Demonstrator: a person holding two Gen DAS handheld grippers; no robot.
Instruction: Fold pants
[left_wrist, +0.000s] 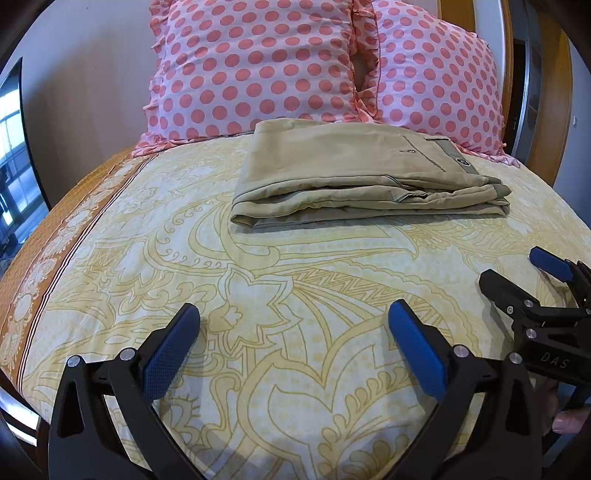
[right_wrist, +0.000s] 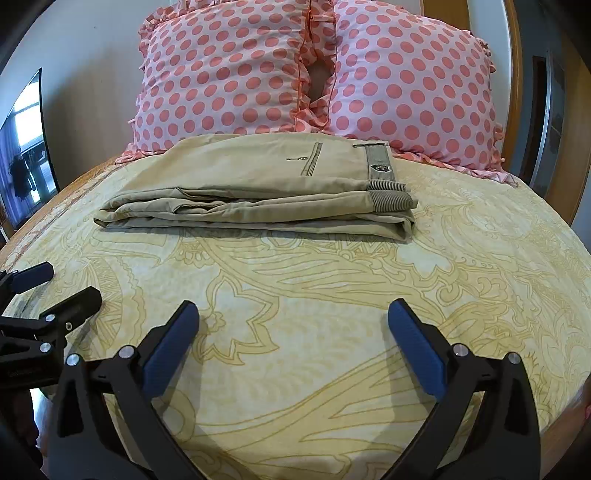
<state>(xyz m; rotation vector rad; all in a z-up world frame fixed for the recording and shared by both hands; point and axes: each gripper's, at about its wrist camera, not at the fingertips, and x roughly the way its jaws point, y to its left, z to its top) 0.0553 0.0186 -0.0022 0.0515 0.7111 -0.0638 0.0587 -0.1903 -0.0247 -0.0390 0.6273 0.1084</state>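
The pants lie folded into a compact stack on the bed, just before the pillows. Nearer than the pants, the left gripper and right gripper hover with jaws apart, holding nothing. Folding looks finished; at most a final smoothing remains.

pants: one pair of khaki pants, folded into a single stack
pillows: two pink polka-dot pillows, a left one and a right one
bedsheets: one yellow patterned bedsheet
grippers: two, the left gripper and the right gripper
blue finger pads on each gripper: two
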